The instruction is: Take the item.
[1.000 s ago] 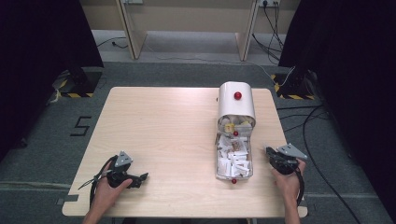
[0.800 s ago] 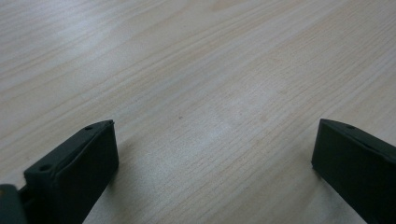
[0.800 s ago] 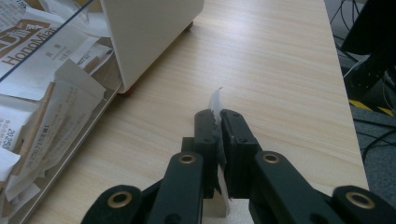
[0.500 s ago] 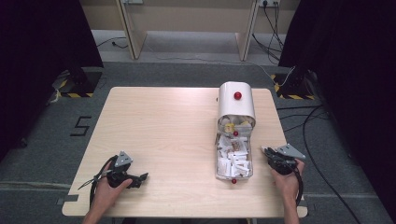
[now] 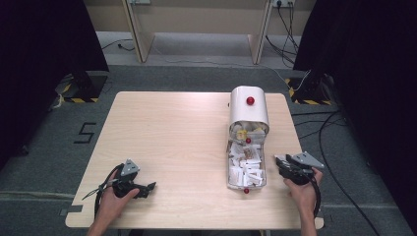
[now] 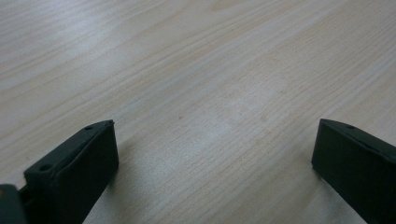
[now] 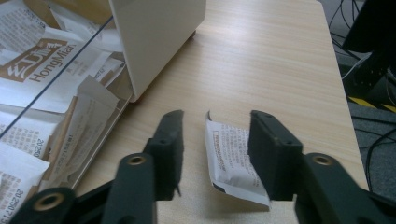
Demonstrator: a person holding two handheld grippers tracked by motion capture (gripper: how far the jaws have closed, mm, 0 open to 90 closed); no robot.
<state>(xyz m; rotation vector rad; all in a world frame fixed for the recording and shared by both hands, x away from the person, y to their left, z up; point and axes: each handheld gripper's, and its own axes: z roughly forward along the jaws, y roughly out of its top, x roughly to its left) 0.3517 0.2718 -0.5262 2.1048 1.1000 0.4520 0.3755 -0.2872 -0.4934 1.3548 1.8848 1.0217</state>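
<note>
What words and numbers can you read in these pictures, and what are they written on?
"HongMian": brown print on a white packet inside the clear box, with big symbols above it that I can't read.
"202", then digits cut off: on packets at the box's lower left.
"5": white mark on the grey floor left of the table.
Too small to read: the print on the sachet between the right tool's jaws.

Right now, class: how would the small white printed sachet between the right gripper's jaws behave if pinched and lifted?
The small white printed sachet probably flops: its corner already curls. It looks thin, so likely light. The right gripper has just been opening around it, so it may slide.
</note>
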